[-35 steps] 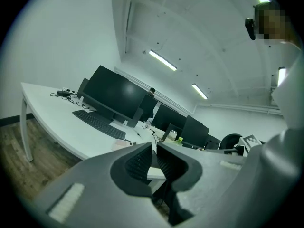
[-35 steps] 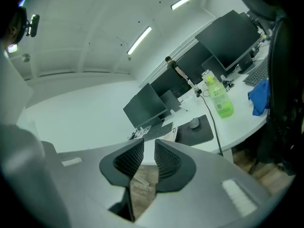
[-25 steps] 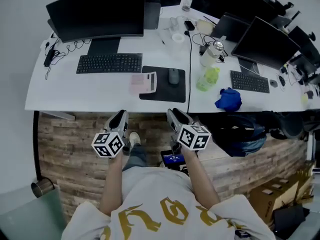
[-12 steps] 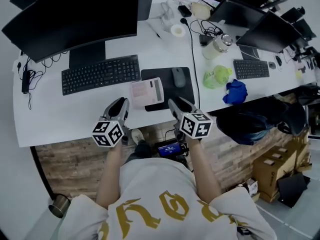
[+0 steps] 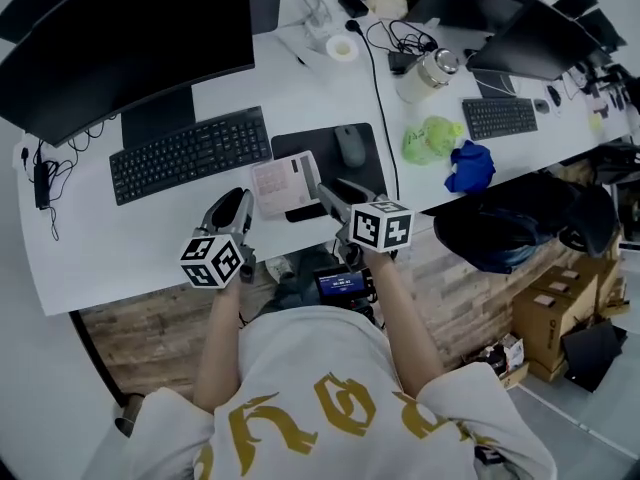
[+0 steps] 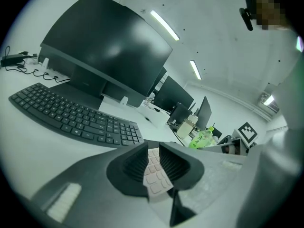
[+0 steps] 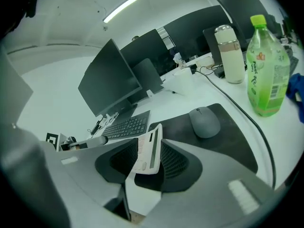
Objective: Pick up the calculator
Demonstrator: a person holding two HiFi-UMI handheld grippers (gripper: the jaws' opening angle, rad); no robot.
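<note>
The calculator point(image 5: 287, 183), pale pink with a display strip, lies flat on the white desk point(image 5: 120, 238), one corner on a black mouse pad point(image 5: 368, 176). My left gripper point(image 5: 238, 208) hovers just left of its near corner, jaws a narrow gap apart. My right gripper point(image 5: 330, 196) is at its near right corner, jaws also slightly apart. In the left gripper view the calculator point(image 6: 154, 175) shows through the left gripper point(image 6: 153, 148). In the right gripper view the calculator point(image 7: 153, 156) shows through the right gripper point(image 7: 149, 145). I see no grip on it.
A black keyboard point(image 5: 190, 153) and a large monitor point(image 5: 120, 38) sit to the left. A grey mouse point(image 5: 350, 146) rests on the pad. A black cable point(image 5: 385, 118), a green bottle point(image 5: 425, 138), a blue cloth point(image 5: 468, 166) and a white flask point(image 5: 428, 76) lie right.
Both grippers have moved forward from over the floor, across the desk's front edge, up to the calculator's near corners. The calculator has stayed in place.
</note>
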